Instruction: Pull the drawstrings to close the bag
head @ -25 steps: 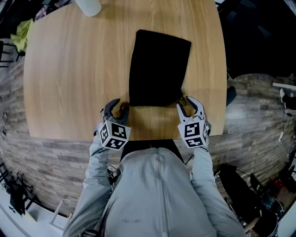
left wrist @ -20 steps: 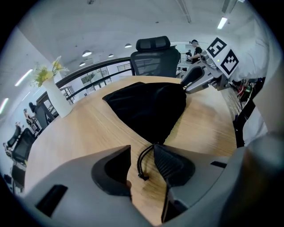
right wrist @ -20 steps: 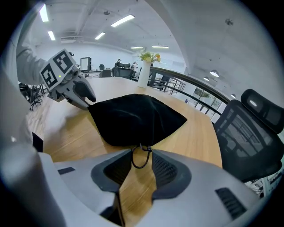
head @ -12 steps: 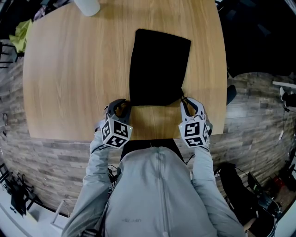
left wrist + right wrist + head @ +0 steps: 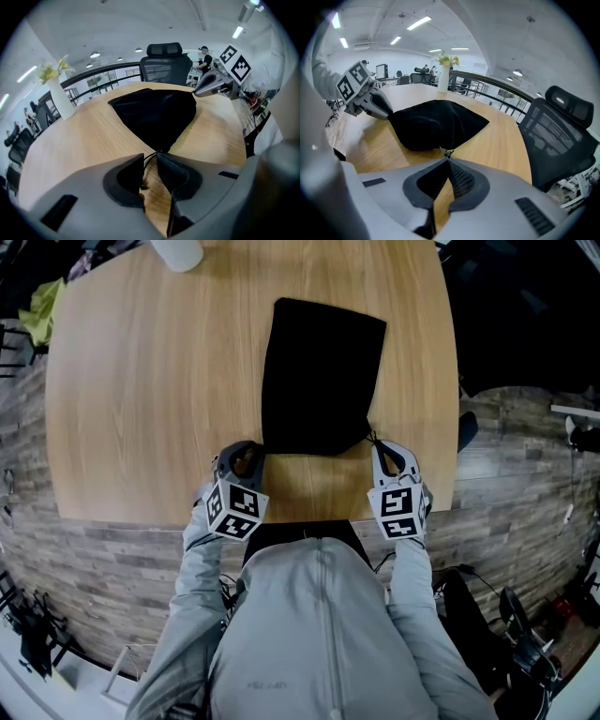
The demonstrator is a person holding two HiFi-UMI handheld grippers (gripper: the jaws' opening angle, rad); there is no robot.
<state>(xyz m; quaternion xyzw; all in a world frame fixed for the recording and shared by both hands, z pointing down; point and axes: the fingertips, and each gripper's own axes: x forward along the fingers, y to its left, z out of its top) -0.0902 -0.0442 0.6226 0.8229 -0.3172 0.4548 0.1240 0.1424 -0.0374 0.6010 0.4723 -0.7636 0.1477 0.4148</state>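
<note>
The bag (image 5: 321,376) lies flat on the table (image 5: 141,390), black, a little right of the middle, with its mouth at the near end facing the person. Both grippers sit at the table's near edge, one at each near corner of the bag, both pointing down and away from the person.

The left gripper (image 5: 150,158) is at the bag's near left corner. Its jaws have just been closing and stand narrowly apart, with bare wood showing through the gap. The left string (image 5: 152,154) runs from the bag's corner into that gap, but the pads do not clamp it.

The right gripper (image 5: 447,159) is at the near right corner. Its jaws have just been closing too and now meet at the tips, pinching the right string (image 5: 446,152) just where it leaves the bag. A short bit of that string shows between bag and jaw tips.

A white vase (image 5: 178,251) stands at the far left edge, well apart from the bag. A black chair (image 5: 558,136) stands off the table's right side.
</note>
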